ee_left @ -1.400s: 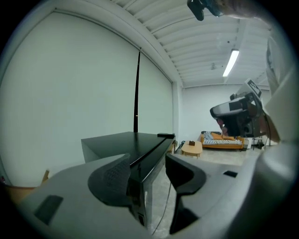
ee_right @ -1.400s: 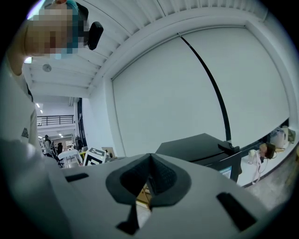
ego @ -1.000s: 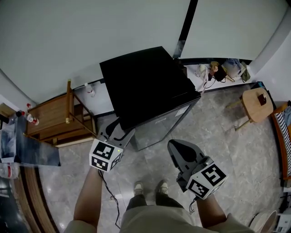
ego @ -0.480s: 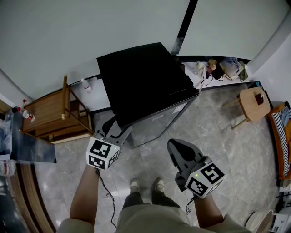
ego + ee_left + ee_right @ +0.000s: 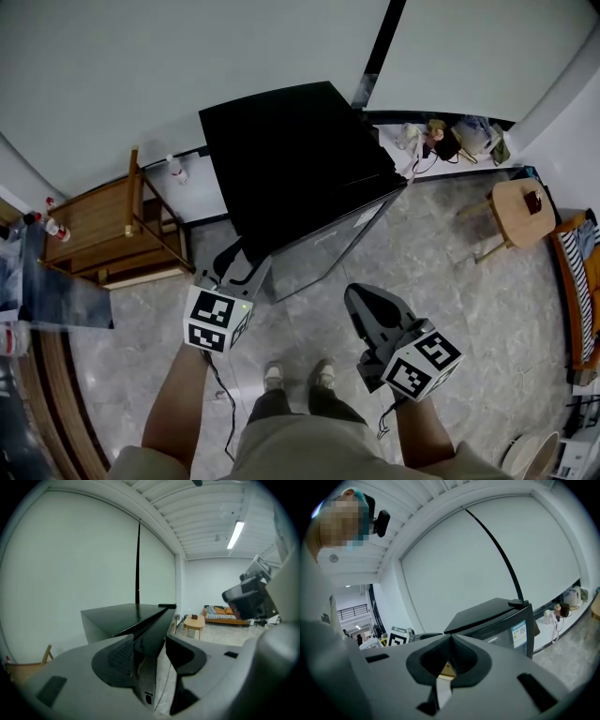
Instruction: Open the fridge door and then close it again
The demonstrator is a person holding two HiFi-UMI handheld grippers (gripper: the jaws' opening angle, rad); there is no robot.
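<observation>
The low black box-shaped fridge (image 5: 291,159) stands against the far white wall (image 5: 187,66), its glossy dark door (image 5: 323,248) facing the person and looking shut against the cabinet. The left gripper (image 5: 234,261) is at the near left corner of the fridge. In the left gripper view its jaws stand partly apart with the door's vertical edge (image 5: 147,667) between them. They have just been closing. The left pad (image 5: 123,656) lies close against the edge, while floor shows in the gap before the right pad, so the door is not clamped. The right gripper (image 5: 361,302) hangs over the grey marbled floor (image 5: 450,281), near the door's right part but apart from it. Its jaws are fully together with nothing between them. A slatted brown wooden rack (image 5: 94,225) stands left of the fridge, and a round pale wooden stool (image 5: 520,211) stands well off to the right.
</observation>
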